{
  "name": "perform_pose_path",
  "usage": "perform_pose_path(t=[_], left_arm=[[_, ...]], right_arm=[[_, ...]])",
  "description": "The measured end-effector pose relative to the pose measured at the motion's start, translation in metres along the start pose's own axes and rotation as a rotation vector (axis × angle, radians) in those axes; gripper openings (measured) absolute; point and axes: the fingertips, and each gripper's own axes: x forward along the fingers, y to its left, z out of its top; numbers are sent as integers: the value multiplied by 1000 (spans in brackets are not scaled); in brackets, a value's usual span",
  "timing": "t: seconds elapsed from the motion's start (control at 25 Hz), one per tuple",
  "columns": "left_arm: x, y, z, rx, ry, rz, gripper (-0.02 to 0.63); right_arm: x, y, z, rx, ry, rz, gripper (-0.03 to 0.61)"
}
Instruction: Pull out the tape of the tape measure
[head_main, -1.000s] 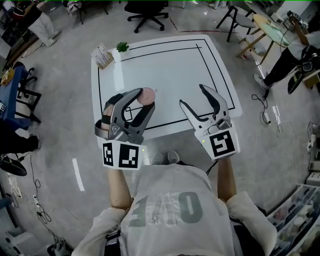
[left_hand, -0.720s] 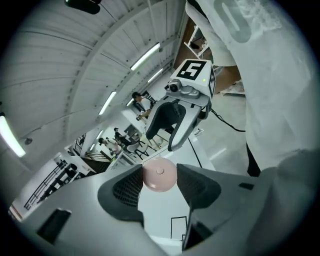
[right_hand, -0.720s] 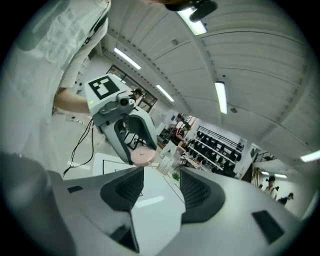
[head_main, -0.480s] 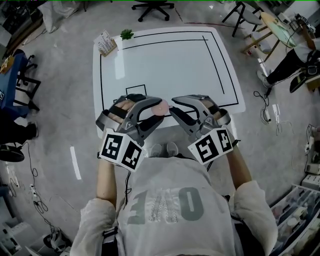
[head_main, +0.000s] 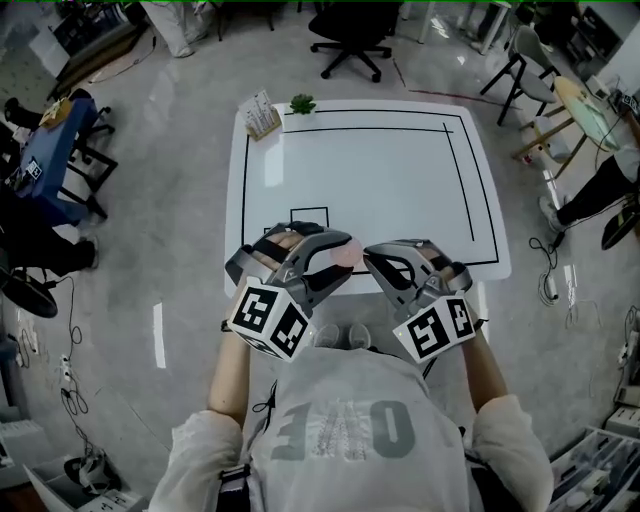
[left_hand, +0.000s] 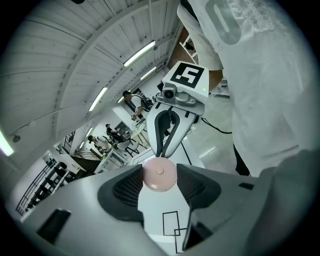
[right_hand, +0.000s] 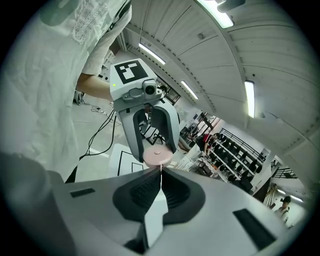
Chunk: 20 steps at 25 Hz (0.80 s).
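Observation:
A round pink tape measure is held above the near edge of the white table, with my left gripper shut on its sides. In the left gripper view the pink case sits between the two dark pads. My right gripper faces it tip to tip. In the right gripper view its jaws are closed on the thin white tape end, which runs a very short way out of the case. Very little tape shows.
A card stand and a small green plant sit at the table's far left corner. A black border line and a small black rectangle mark the tabletop. An office chair stands beyond the table, and stools and a person's legs are at the right.
My right gripper, open and apart a second ago, swung in to meet the left gripper and closed on the tape end. The left gripper kept its hold on the pink case.

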Motion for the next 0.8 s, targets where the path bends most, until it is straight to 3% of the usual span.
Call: perform_pose_path(t=[0.36, 0.52, 0.8], left_arm=[[-30, 18, -15, -63, 55, 90, 233], [-42, 23, -26, -109, 111, 157, 233], [-77, 26, -42, -180, 135, 278, 233]], right_arm=[[19, -9, 31, -14, -104, 33, 32], [27, -16, 34, -13, -158, 54, 31], [43, -15, 61, 14, -231, 83, 31]])
